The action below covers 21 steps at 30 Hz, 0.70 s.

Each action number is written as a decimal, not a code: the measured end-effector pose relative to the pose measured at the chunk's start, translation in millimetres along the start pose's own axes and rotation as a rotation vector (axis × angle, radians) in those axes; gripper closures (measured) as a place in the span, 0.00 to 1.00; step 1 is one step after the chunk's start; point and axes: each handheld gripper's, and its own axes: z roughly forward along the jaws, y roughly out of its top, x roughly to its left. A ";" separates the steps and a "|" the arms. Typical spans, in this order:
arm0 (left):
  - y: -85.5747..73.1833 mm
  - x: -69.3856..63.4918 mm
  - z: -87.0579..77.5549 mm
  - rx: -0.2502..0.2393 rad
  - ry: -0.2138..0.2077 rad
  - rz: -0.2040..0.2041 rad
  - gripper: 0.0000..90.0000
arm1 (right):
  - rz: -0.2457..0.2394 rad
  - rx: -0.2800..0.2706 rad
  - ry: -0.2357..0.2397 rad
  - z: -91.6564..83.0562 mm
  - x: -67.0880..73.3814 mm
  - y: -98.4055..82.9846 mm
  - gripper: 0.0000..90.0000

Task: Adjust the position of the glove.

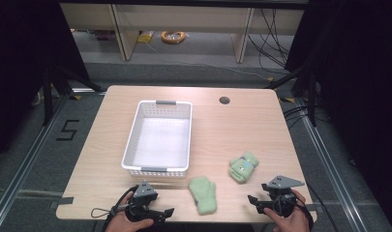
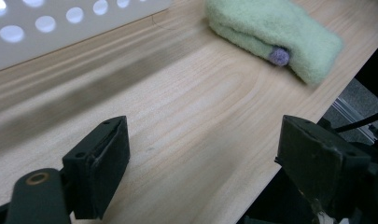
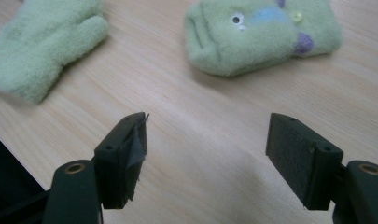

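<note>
Reaching comes first: both the left gripper (image 1: 152, 212) and right gripper (image 1: 257, 202) rest with jaws spread, empty. Best pinch the plain green fleece mitten (image 1: 203, 194) mid-body, then carry it far-left into the white perforated plastic basket (image 1: 130, 140).

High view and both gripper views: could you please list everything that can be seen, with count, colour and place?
basket: one, white, perforated, empty, left of the table's centre
plain mitten: one, light green, near front edge, between the grippers
mitten with a face: one, light green with blue and purple patches, right of the plain one
table: one, light wood, with a dark round hole near the far edge
cable coil: one, orange, on the floor beyond the table
left gripper: one, black, front left, jaws open, holding nothing
right gripper: one, black, front right, jaws open, holding nothing
hands: two, at the bottom edge, one on each gripper
</note>
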 end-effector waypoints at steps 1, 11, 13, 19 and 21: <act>0.0 -0.1 0.1 -0.002 0.001 -0.002 0.18 | 0.019 0.004 0.014 0.3 1.0 0.0 0.34; -0.2 -0.7 1.1 -0.017 0.008 -0.017 0.18 | -0.003 0.003 0.034 -1.0 8.5 2.7 0.37; 0.3 -0.5 0.7 -0.009 0.000 -0.016 0.18 | -0.008 -0.008 0.037 -0.3 10.4 3.2 0.37; 2.2 -2.2 1.3 -0.027 -0.005 -0.014 0.18 | -0.013 -0.010 0.065 -0.2 13.4 4.5 0.37; 3.6 -2.4 0.8 -0.022 -0.009 -0.006 0.18 | 0.013 -0.015 0.077 -0.5 17.6 5.6 0.37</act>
